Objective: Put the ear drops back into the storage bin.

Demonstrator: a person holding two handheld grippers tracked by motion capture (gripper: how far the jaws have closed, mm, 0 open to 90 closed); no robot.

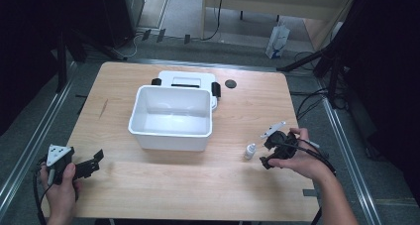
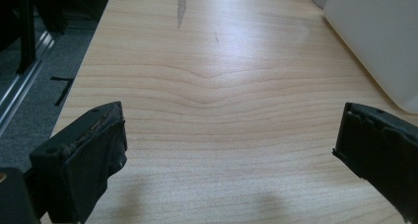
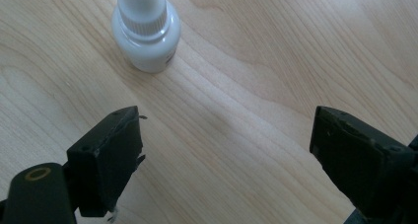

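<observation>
Broadly, a pale wooden bench (image 1: 148,185) carries everything here. Largest on it is a white rectangular tub (image 1: 171,117), open at the top, standing near the middle and toward the far side. Just behind the tub and touching its far wall lies a flat white lid (image 1: 185,78) with black clips. Beyond the lid's right corner, apart from it, a small dark round disc (image 1: 230,84) lies on the wood.

The left hand-held gripper (image 1: 91,164) is held low over the near left corner of the bench, well apart from the tub; in the left gripper view its jaws stand wide apart over bare wood, with the tub's white wall (image 2: 379,41) at the upper right. The right hand-held gripper (image 1: 267,153) is at the near right, its jaws also spread wide with nothing between them.

Smallest is a white dropper bottle (image 1: 250,151), upright on the bench just beside the right hand-held gripper, to its left. In the right gripper view the bottle (image 3: 146,29) stands ahead of the left jaw, not touching it.
</observation>
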